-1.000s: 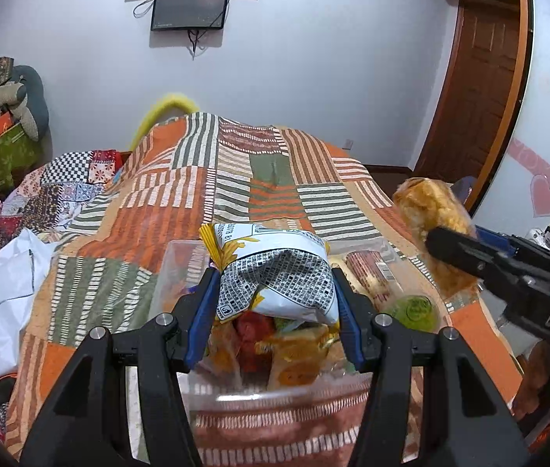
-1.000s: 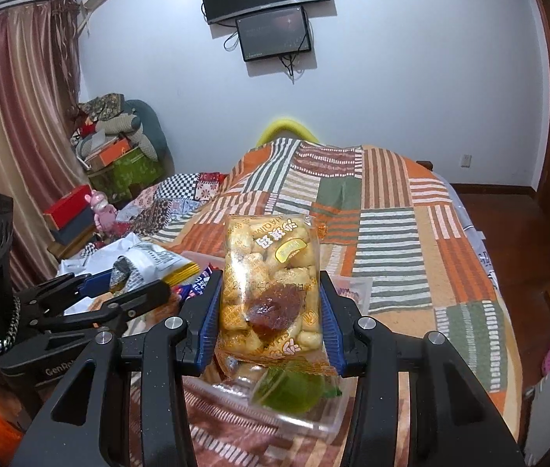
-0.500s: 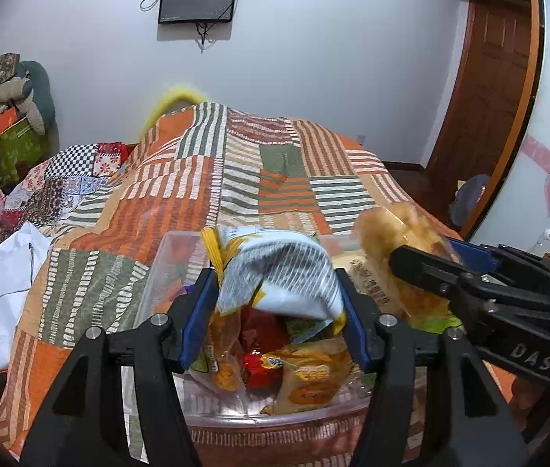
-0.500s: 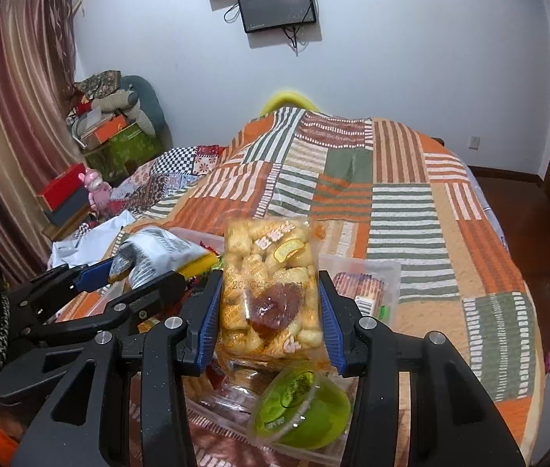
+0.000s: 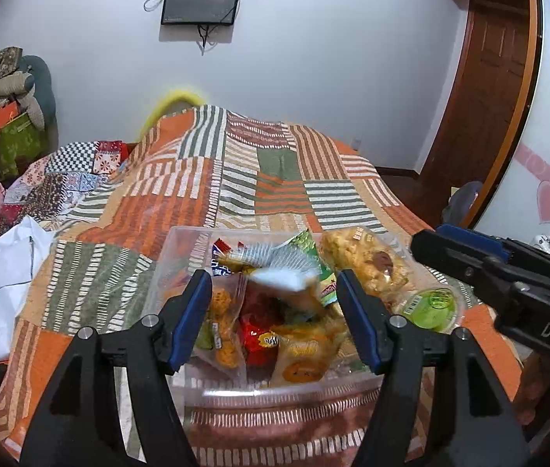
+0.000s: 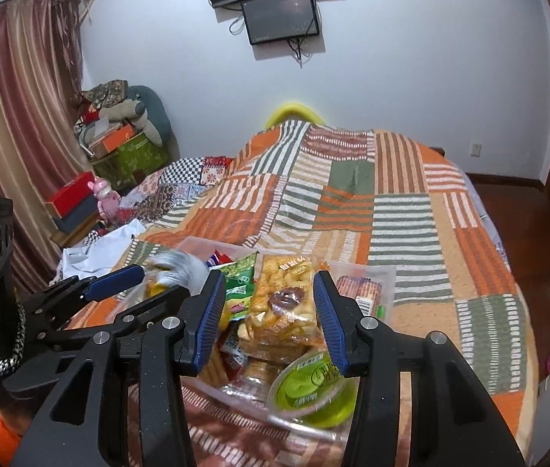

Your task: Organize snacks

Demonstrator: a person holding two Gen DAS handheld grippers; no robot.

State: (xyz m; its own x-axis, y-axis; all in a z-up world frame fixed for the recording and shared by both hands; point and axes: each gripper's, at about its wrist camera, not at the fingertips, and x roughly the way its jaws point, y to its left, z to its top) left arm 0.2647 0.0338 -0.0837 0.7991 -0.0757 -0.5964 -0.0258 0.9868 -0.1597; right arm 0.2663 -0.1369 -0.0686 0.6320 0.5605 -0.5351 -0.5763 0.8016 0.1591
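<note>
From the left wrist view, the left gripper (image 5: 275,313) hangs over a clear plastic bin (image 5: 175,268) on the bed (image 5: 282,179) near its front edge. Its jaws are opening, and the white-and-grey striped snack bag (image 5: 278,268), blurred, lies loose between them on the packets in the bin, clear of both pads. At the bin's right side the right gripper (image 5: 422,247) meets a bag of golden puffed snacks (image 5: 368,264), with a green jelly cup (image 5: 432,307) just beside it.

From the right wrist view, the right gripper (image 6: 267,315) is clamped on the bag of golden puffed snacks (image 6: 280,303) above the bin. The green jelly cup (image 6: 311,389) sits just below it.
</note>
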